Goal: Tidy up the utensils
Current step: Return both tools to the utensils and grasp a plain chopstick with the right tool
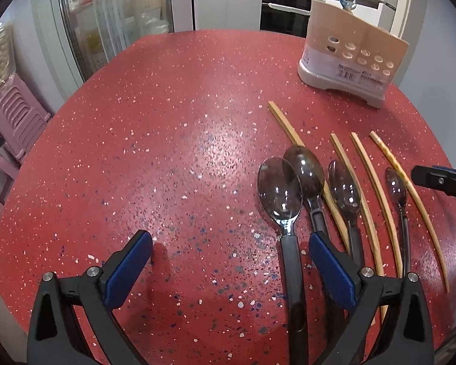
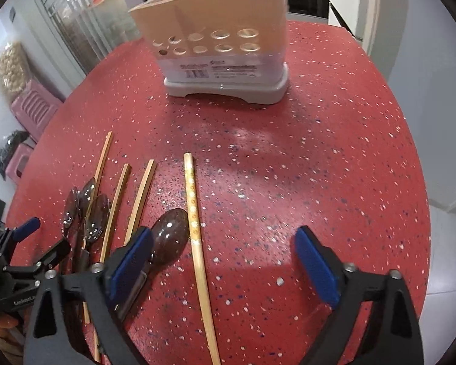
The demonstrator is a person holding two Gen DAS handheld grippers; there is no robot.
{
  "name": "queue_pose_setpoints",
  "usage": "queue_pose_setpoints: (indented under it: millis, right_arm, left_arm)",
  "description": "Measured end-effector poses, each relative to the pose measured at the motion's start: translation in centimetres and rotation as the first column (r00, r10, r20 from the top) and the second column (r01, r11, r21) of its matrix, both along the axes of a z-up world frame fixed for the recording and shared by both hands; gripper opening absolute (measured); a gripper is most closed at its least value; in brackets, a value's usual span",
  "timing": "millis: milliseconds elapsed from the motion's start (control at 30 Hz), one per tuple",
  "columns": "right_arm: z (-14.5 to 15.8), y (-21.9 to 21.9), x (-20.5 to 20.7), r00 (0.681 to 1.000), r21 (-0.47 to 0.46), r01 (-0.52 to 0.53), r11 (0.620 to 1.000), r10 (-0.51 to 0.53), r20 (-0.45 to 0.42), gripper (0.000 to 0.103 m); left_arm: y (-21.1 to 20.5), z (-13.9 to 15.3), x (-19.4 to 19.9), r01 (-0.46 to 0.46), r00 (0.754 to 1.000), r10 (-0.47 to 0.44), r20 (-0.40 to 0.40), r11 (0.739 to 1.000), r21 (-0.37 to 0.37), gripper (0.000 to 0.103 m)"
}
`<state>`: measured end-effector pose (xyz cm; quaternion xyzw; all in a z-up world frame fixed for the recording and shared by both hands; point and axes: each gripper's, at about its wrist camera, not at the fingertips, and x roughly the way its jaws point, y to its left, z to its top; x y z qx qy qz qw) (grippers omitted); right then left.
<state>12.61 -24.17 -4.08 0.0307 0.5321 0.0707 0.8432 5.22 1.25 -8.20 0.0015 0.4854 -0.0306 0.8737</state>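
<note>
On the red speckled round table (image 1: 167, 152), four dark translucent plastic spoons (image 1: 279, 191) and four bamboo chopsticks (image 1: 367, 194) lie side by side near its front edge. The beige perforated utensil holder (image 2: 219, 45) stands toward the far edge. Left gripper (image 1: 228, 261) and right gripper (image 2: 225, 255) hover with jaws apart, holding nothing.

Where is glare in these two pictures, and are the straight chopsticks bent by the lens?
Left wrist view: broad glare on the red table, bright spots on the spoons, chopsticks look bowed. Right wrist view: weaker sheen on the table, the patterned chopstick nearly straight.
</note>
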Motion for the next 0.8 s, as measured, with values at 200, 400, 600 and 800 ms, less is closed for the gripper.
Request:
queue_pose_setpoints:
  millis: [200,400,600,800]
  right_arm:
    - [-0.3,0.4,0.6,1.0,-0.022,-0.004,1.0,0.003,-0.013,0.072]
    - [-0.5,0.1,-0.5,0.999,-0.06,-0.025,0.998,0.024,-0.031,0.066]
    - [-0.9,1.1,-1.2,0.998,-0.168,-0.06,0.984,0.058,-0.02,0.059]
    - [-0.8,1.8,-0.4,0.996,-0.168,-0.089,0.982,0.084,-0.038,0.054]
  left_arm:
    - [0.5,-0.4,-0.3,-0.016,1.0,0.016,-0.006,1.0,-0.004,0.103]
    - [0.5,-0.6,-0.4,-0.002,1.0,0.002,-0.009,1.0,0.002,0.103]
    - [-0.3,-0.3,-0.5,0.02,1.0,-0.02,-0.003,1.0,0.002,0.103]
    - [-1.9,0.4,-0.3,0.062,0.998,-0.062,-0.009,0.998,0.009,0.091]
